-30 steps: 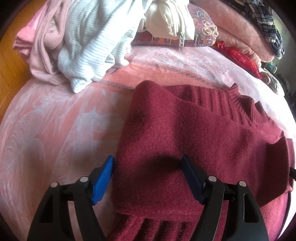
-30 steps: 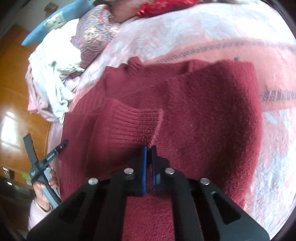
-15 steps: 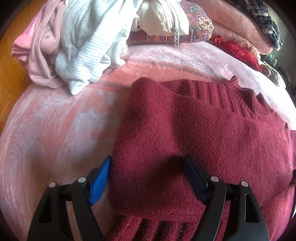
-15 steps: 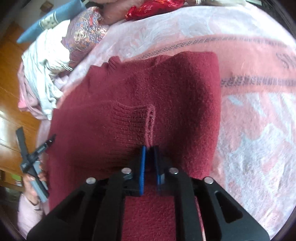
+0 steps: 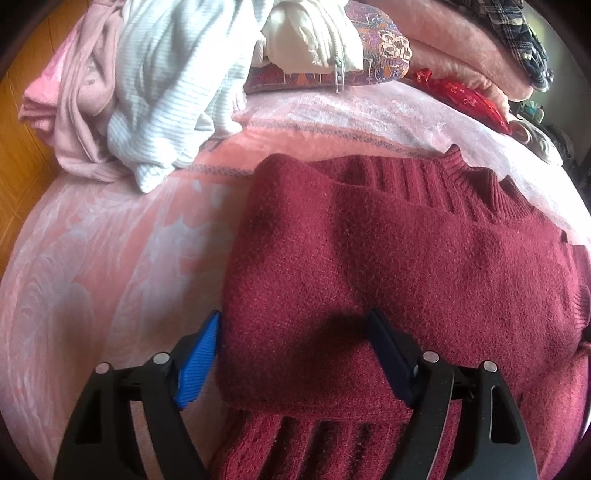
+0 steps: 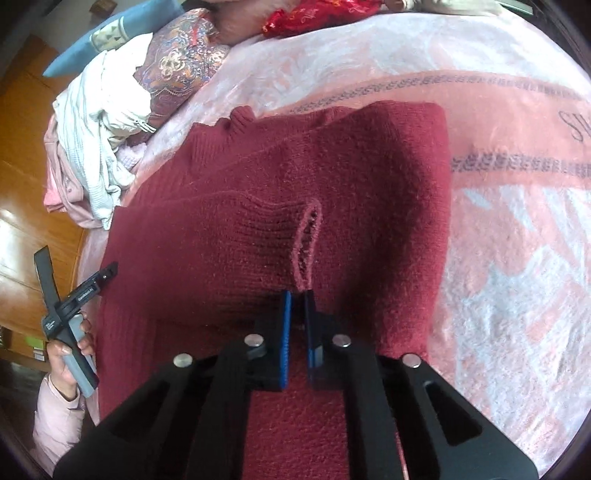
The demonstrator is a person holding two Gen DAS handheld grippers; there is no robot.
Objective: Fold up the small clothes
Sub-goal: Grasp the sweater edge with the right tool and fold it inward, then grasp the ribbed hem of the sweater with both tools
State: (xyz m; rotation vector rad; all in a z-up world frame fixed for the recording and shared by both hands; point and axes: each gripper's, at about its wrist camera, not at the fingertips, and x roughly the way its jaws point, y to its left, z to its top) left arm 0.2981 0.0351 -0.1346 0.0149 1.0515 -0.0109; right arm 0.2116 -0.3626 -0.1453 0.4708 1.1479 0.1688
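A dark red knitted sweater (image 5: 406, 258) lies partly folded on a pink blanket (image 5: 110, 277). My left gripper (image 5: 295, 317) straddles the near left corner of the folded layer, its jaws wide and opening. The wool lies between the blue pads (image 5: 199, 354), and I see no squeeze on it. In the right wrist view a ribbed sleeve cuff (image 6: 306, 240) lies across the sweater (image 6: 369, 184), its mouth gaping. My right gripper (image 6: 297, 293) is shut on the cuff's near edge. A person's hand (image 6: 62, 354) at the left edge holds the left gripper's handle.
A heap of pale clothes (image 5: 166, 74) sits at the blanket's far left, with a patterned cushion (image 5: 380, 48) and a red pouch (image 5: 465, 96) behind the sweater. More pink bedding and a plaid garment (image 5: 517, 33) are stacked far right. Wooden floor (image 6: 22, 221) lies left of the bed.
The right gripper slid along the sweater with the cuff, whose edge now stands up and gapes. The left gripper stayed in place and its jaws spread slightly wider.
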